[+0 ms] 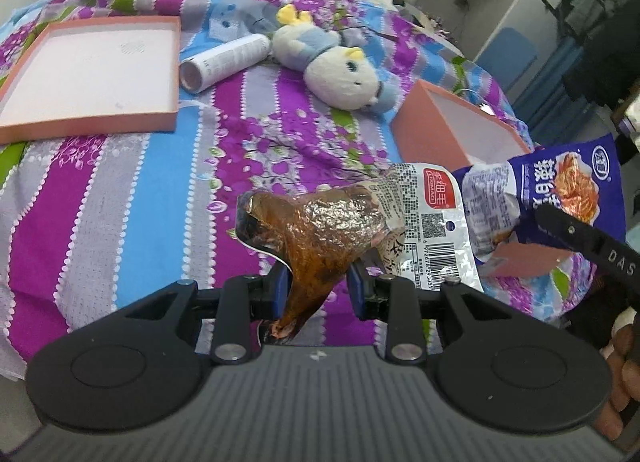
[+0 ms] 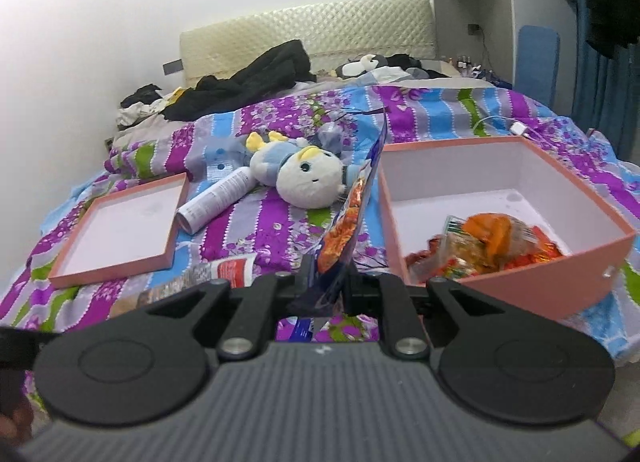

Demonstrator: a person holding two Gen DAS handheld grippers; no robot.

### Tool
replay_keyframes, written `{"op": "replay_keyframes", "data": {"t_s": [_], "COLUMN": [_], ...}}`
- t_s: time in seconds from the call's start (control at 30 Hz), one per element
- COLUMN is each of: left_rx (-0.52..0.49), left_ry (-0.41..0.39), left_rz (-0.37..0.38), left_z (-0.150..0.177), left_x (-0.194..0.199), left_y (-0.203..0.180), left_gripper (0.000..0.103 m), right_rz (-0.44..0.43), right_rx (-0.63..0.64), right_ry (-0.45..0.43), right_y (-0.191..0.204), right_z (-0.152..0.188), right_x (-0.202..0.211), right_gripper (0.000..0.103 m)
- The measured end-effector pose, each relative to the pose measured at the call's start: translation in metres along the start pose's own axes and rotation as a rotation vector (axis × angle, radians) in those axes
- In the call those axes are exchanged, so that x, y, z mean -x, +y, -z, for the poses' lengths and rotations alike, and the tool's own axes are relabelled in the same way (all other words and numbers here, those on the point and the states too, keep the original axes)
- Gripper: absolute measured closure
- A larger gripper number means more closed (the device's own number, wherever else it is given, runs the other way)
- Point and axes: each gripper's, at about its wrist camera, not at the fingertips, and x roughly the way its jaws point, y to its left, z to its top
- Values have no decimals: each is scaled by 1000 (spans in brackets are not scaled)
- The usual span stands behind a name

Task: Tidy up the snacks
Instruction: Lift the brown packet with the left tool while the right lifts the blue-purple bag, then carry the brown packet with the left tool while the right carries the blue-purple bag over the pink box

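Plush toy [image 2: 304,178], tube [image 2: 216,198] btwn lid [image 2: 120,230] & box [image 2: 520,286]

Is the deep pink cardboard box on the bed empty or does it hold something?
Partly filled. The deep pink cardboard box stands open, with a pile of orange and red snack packets in its near corner; the rest of its white floor is bare.

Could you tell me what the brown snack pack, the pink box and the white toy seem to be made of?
Brown snack pack: thin, glossy plastic film, probably vacuum-sealed; it crinkles and glints, clinging to its contents.
Pink box: apparently matte cardboard or paperboard; stiff flat walls, crisp corners, white inside.
White toy: soft plush fabric, likely stuffed; fuzzy surface, rounded shape.
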Motion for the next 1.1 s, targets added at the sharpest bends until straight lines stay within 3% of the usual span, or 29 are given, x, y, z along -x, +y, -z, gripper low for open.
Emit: {"op": "replay_keyframes", "data": {"t_s": [0.53,0.73,1.1], "left_rx": [-117,-156,-231], "left_ry": [56,55,39], "left_rz": [136,184,221], "left_z": [19,-5,-62], "left_x": [7,-4,-58], "left_y": [-73,-111,-180], "left_gripper": [68,68,68], "right_rz": [102,109,111], "right_rx": [-65,-96,-97], "right_ry": [50,61,13], "right_y": [-63,-90,-142], "right_z": [33,14,-34], "right_x": [71,62,23], "right_gripper": [87,87,87]}}
